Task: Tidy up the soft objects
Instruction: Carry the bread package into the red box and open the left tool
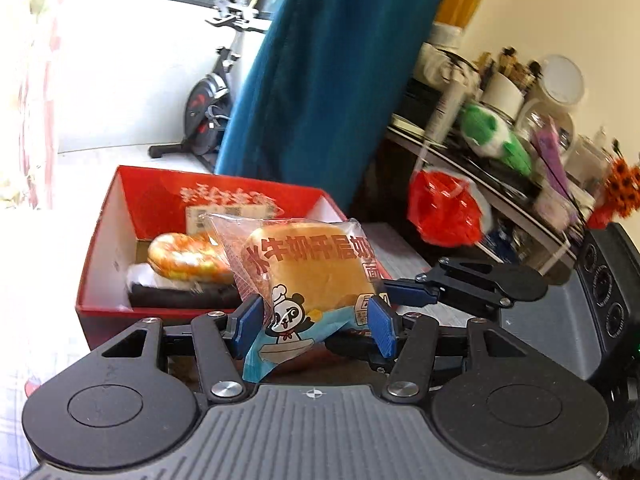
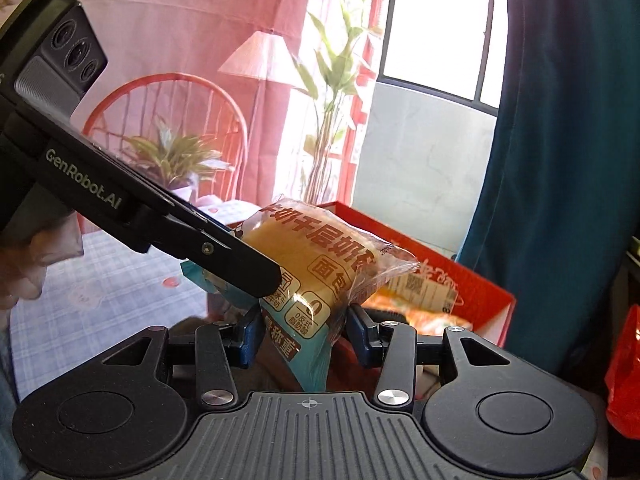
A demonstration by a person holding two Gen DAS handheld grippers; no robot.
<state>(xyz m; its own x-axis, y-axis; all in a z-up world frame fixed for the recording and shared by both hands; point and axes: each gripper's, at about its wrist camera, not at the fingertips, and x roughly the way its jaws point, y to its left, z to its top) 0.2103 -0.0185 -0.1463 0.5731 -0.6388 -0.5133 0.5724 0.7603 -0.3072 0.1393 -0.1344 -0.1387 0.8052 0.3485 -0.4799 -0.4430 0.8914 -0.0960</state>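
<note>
Two hand-held grippers gripped one wrapped bread bun (image 1: 312,268) together, holding it up just in front of an open red box (image 1: 224,200). In the left wrist view, the left gripper (image 1: 316,322) had its blue pads (image 1: 252,320) clamped on the lower end of the bun's clear and pale blue wrapper, which showed a cartoon panda in a chef's hat. The right gripper (image 1: 404,292) reached in from the right side of that view, its blue fingertip meeting the same package near its lower right edge. In the right wrist view, the right gripper (image 2: 304,330) pinched the bun (image 2: 316,264) by the bottom of its wrapper, while the left gripper (image 2: 248,268) crossed in from the upper left with a black finger lying against the package. Inside the box lay a second orange-glazed bun (image 1: 184,258) on top of something dark. A teal curtain (image 1: 328,80) hung behind the box, and a cluttered shelf (image 1: 500,168) stood to the right.
</note>
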